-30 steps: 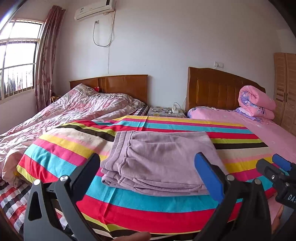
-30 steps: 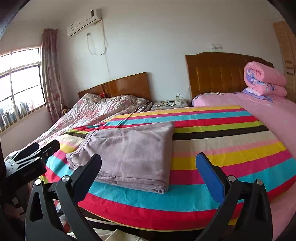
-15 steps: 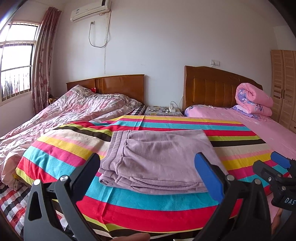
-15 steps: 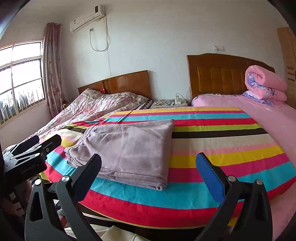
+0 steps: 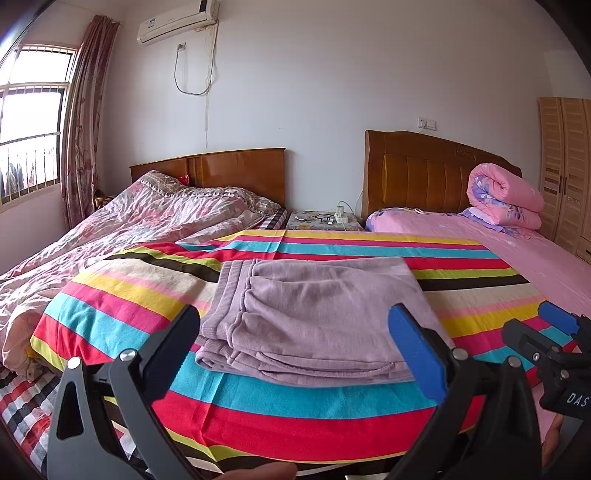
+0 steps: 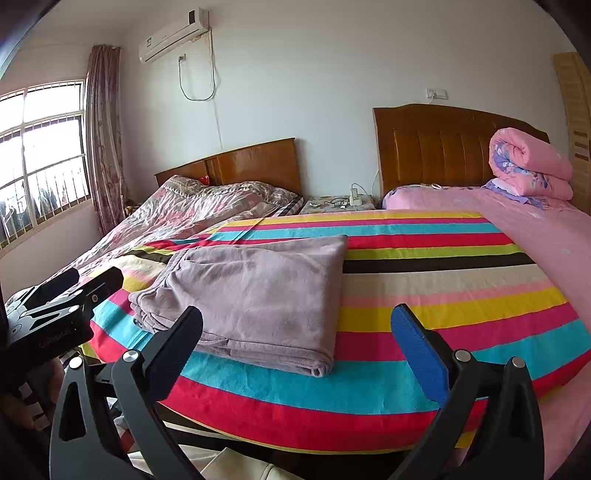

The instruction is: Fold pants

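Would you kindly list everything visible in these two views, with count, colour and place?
pants: one, lilac, folded, on the striped blanket
striped blanket: one, multicolour, spread on the near bed
rolled quilt: one, pink with purple, by the right headboard
headboards: two, brown wood, against the back wall
crumpled duvet: one, pink patterned, on the left bed
nightstand: one, between the beds, cluttered
air conditioner: one, white, high on the wall
window: one, barred, far left
curtain: one, maroon, beside the window
wardrobe: one, light wood, far right
left claw: open, empty
right claw: open, empty
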